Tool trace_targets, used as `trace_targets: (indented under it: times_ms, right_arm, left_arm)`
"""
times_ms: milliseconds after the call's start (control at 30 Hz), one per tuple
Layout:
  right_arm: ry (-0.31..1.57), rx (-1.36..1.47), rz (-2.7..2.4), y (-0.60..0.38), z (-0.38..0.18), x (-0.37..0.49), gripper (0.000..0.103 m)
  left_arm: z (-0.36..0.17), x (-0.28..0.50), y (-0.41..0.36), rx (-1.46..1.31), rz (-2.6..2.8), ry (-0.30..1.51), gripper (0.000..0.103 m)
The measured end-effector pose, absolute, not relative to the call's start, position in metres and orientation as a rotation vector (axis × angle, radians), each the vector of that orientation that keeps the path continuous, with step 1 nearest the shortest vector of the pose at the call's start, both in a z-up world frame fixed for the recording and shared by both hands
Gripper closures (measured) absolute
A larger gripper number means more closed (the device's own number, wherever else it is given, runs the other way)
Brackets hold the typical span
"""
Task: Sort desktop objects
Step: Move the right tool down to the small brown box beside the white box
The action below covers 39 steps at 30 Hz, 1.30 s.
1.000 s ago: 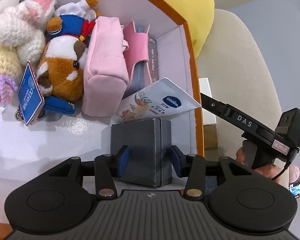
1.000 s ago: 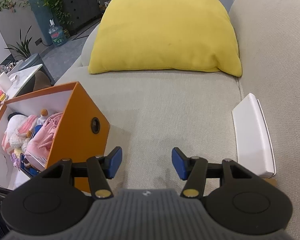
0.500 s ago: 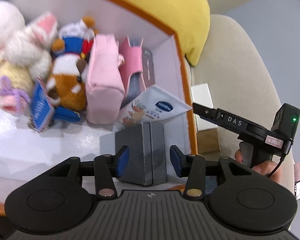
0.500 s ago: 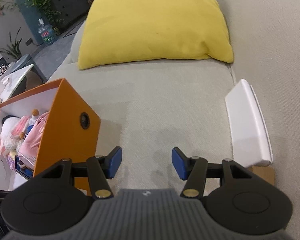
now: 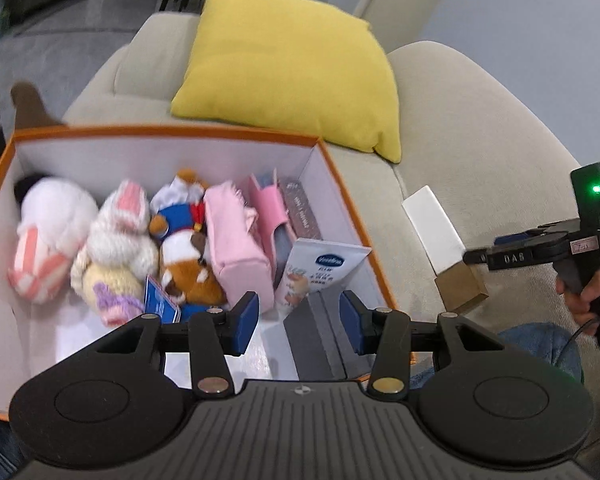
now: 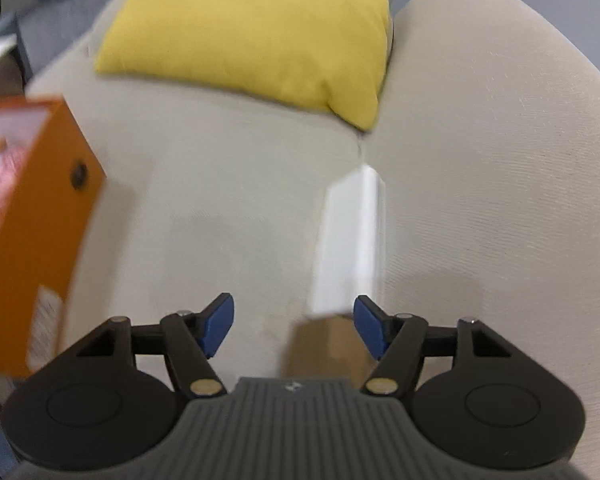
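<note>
Filling the box's left half: a striped white plush (image 5: 48, 236), a bunny plush (image 5: 120, 224) and a yellow crochet toy (image 5: 108, 280), packed close together.
Box middle: a blue card (image 5: 162, 300) stands against a brown dog plush (image 5: 184, 240); a pink pouch (image 5: 236, 240) stands upright to its right.
Box right side: a pink case (image 5: 270, 212) and a dark booklet (image 5: 302, 212) lean by the right wall; a Vaseline tube (image 5: 320, 272) lies tilted in front of them.
Grey box (image 5: 320, 332): stands in the near right corner of the orange box (image 5: 160, 132), just below the tube.
Left gripper (image 5: 296, 320): hangs above that corner with its 2 jaws spread; the left pad is well clear of the grey box and the right pad only overlaps it in view, so nothing is pinched.
Orange box: sits on the sofa (image 5: 480, 140), open at the top.
Cushion (image 5: 292, 80): yellow, propped on the sofa behind the orange box.
White box (image 5: 432, 224): lies on the sofa seat to the right of the orange box, near the backrest, its near end resting on a brown block (image 5: 460, 284).
Right gripper (image 6: 294, 324): points down at the near end of the white box; its jaws are opening, with the brown block showing between the pads and neither pad pressing on anything. This view is blurred.
Hand (image 5: 584, 292): grips the right gripper's handle at the far right.
</note>
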State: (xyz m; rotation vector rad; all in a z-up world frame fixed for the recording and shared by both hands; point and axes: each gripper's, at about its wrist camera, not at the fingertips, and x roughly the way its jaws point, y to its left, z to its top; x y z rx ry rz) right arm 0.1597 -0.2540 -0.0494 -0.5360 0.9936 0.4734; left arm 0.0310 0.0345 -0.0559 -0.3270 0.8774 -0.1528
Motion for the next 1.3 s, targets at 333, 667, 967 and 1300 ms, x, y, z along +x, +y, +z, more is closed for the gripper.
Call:
trace_targets:
  times_ms: [333,667,967,1300]
  right_arm:
    - [1.138,-0.903,0.466,-0.263,-0.086,0.158,0.035]
    - [1.124,-1.049,0.516,-0.255,-0.125,0.163,0.051]
    - [1.121,-0.729,0.601,-0.281,-0.090,0.181,0.051]
    - [1.239,-0.317,0.759,-0.283,-0.074,0.185,0.058]
  left_arm:
    - [-0.038,0.032,0.024,-0.278,-0.193,0.851,0.052]
    - [-0.030,0.044,0.009,-0.218,-0.202,0.850,0.052]
    - [-0.031,0.056,-0.013,-0.173,-0.253,0.868,0.052]
    - [-0.021,0.059,-0.035,-0.136,-0.302,0.853,0.052]
